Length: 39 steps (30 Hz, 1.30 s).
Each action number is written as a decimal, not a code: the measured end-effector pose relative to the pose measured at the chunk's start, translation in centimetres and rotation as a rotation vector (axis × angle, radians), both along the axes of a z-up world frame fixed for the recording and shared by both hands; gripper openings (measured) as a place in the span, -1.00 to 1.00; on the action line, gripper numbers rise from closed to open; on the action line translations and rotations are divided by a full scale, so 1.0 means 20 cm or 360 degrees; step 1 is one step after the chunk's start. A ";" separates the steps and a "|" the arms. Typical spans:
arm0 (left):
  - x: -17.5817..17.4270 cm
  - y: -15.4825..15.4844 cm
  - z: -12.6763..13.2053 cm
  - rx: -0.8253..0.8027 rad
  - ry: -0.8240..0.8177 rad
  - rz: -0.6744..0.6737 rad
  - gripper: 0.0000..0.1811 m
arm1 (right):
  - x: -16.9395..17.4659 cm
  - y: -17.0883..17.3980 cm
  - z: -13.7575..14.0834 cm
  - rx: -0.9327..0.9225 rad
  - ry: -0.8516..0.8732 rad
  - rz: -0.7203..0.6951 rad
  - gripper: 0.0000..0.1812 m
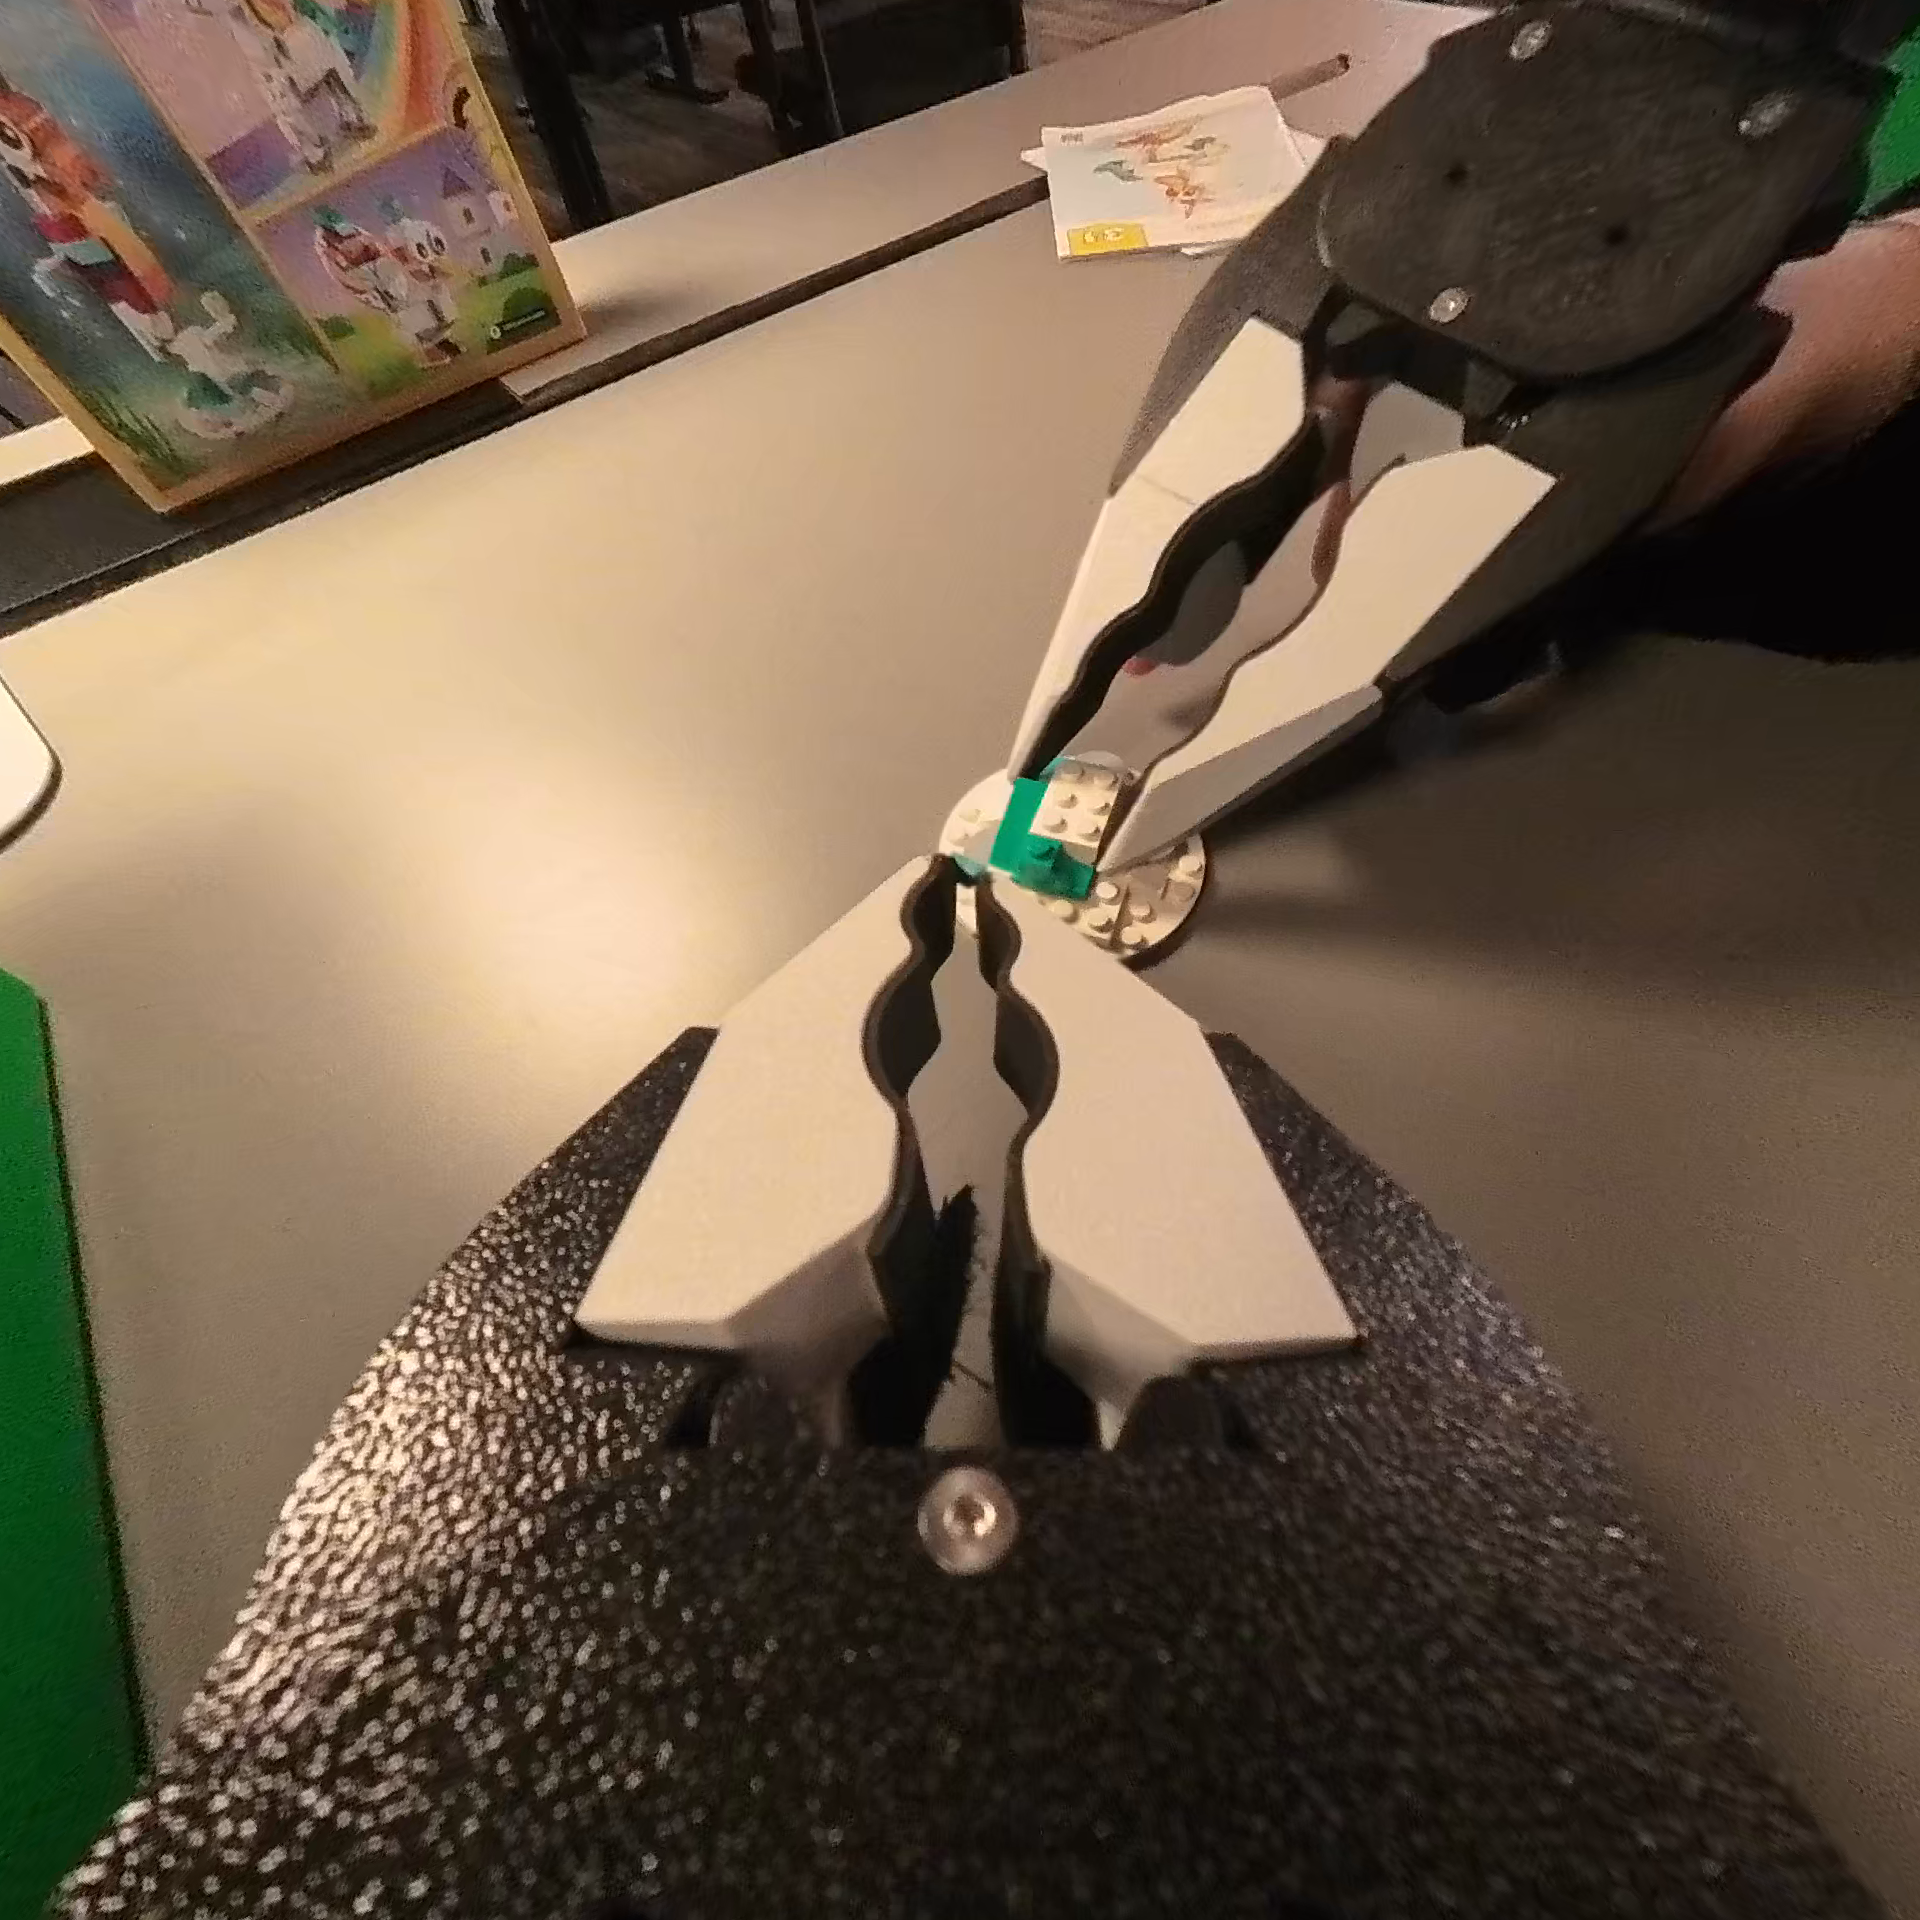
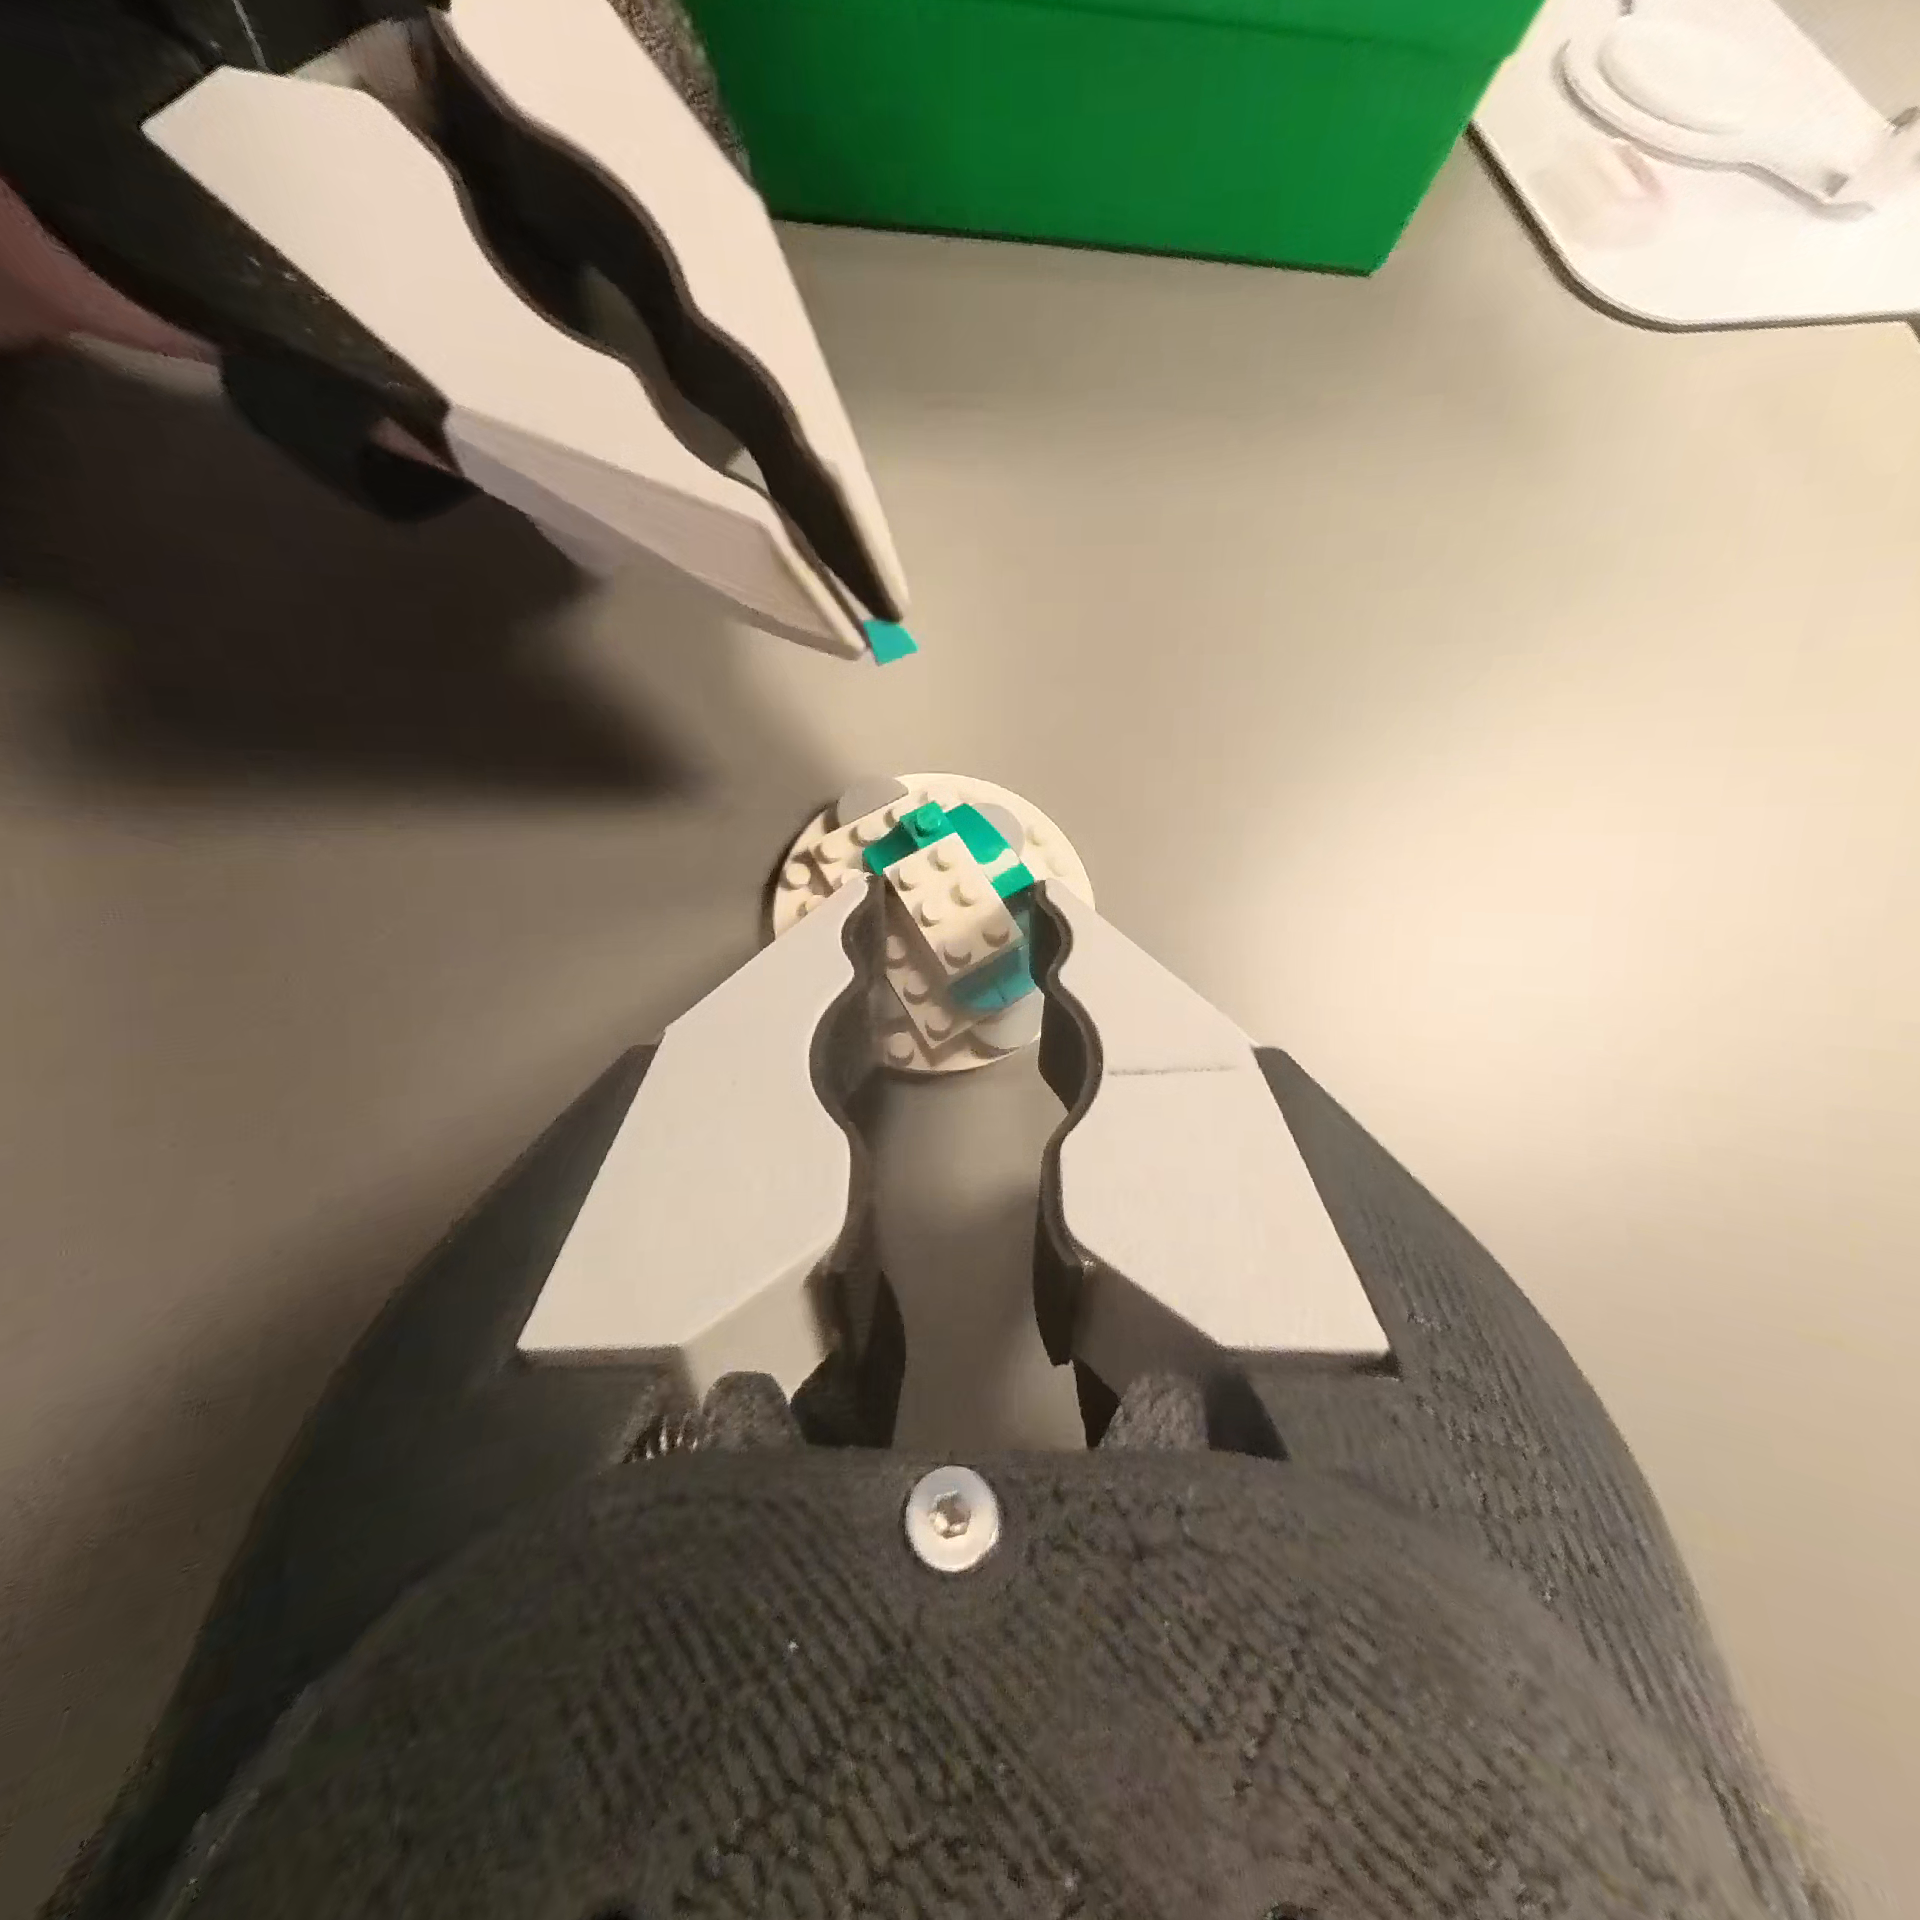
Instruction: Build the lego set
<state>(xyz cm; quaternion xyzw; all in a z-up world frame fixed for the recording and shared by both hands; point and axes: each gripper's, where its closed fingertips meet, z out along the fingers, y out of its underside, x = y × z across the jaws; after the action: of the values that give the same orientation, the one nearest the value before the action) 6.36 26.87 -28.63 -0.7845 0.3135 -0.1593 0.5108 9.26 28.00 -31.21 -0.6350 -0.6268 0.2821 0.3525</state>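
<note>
Table point(image 1: 520, 727): grey-beige, fills both views. Build point(image 2: 951, 914): a round white studded plate with white and teal bricks stacked on it, at centre of the right wrist view and right of centre in the left wrist view point(image 1: 1070, 842), resting on the table. Right gripper point(image 2: 951, 899): 2 pale fingers set on either side of the brick stack, tips touching it, clamped on the build; in the left wrist view it enters from the upper right point(image 1: 1075, 821), held by a hand point(image 1: 1808, 353). Left gripper point(image 1: 961, 873): fingers nearly together, pinching a small teal piece point(image 2: 891, 642) at the tips; in the right wrist view it comes in from the upper left point(image 2: 873, 629), the piece held near the build but apart from it. Set box point(image 1: 281, 229): printed, upright, upper left of the left wrist view. Booklet point(image 1: 1164, 171): top, right of centre, flat on the table. Green bin point(image 2: 1091, 114): top centre of the right wrist view; a green edge also shows at lower left of the left wrist view point(image 1: 42, 1247). White tray point(image 2: 1714, 156): upper right of the right wrist view.
</note>
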 end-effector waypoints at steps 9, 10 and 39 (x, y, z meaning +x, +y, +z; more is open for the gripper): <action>-0.02 0.00 0.02 0.0049 -0.0018 0.0026 -0.99 | -0.03 -0.02 0.00 0.0029 -0.0014 -0.0003 -0.69; -0.02 0.00 0.02 0.0049 -0.0023 0.0028 -0.99 | -0.03 -0.02 0.01 0.0025 -0.0011 0.0013 -0.67; 0.04 -0.02 -0.07 -0.0201 0.0036 0.0069 -0.99 | -0.01 -0.05 0.02 0.0009 0.0056 0.0640 -0.62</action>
<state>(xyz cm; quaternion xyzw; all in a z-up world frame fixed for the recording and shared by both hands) 7.18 26.41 -29.99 -0.8236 0.2914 -0.1587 0.4599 9.10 26.91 -30.71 -0.4910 -0.7357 0.3560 0.3017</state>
